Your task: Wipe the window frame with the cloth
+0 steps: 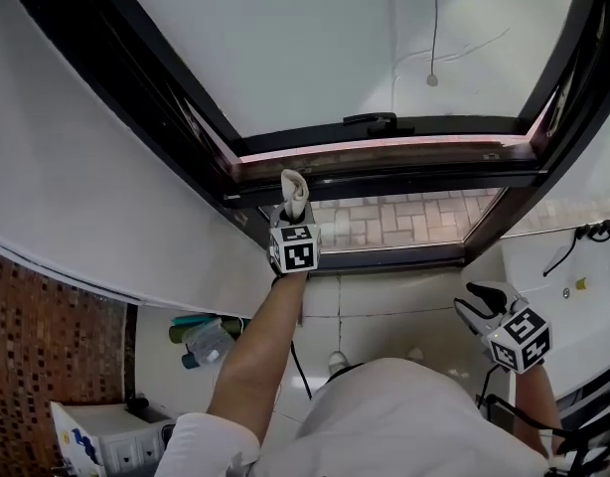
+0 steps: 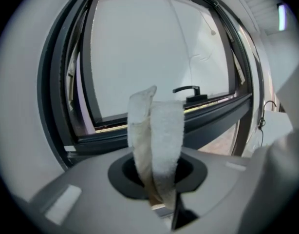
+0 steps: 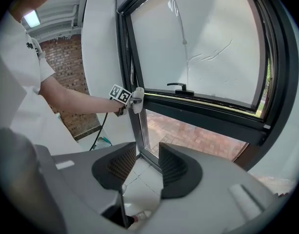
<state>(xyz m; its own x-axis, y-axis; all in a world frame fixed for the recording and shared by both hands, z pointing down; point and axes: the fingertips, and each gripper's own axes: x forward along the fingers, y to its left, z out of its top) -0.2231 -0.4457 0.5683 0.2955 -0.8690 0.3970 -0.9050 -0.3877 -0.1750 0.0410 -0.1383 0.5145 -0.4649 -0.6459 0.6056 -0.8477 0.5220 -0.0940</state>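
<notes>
- Two grippers in view; wiping step in hand, judging by where the cloth sits.
- Left gripper (image 1: 291, 217) clamped on folded white terry cloth (image 1: 295, 189): jaws closed onto it, free end sticking out forward.
- Cloth tip at dark metal window frame (image 1: 404, 179), below and left of black lever handle (image 1: 375, 120), near the frame's left corner. Looks touching; can't confirm pressure.
- Right gripper (image 1: 481, 301) with jaws apart, holding nothing, well below and right of the handle.
- Next, probably: press cloth flat to the frame, drag right under the handle, hold the clamp firm so the cloth doesn't pull out.
</notes>
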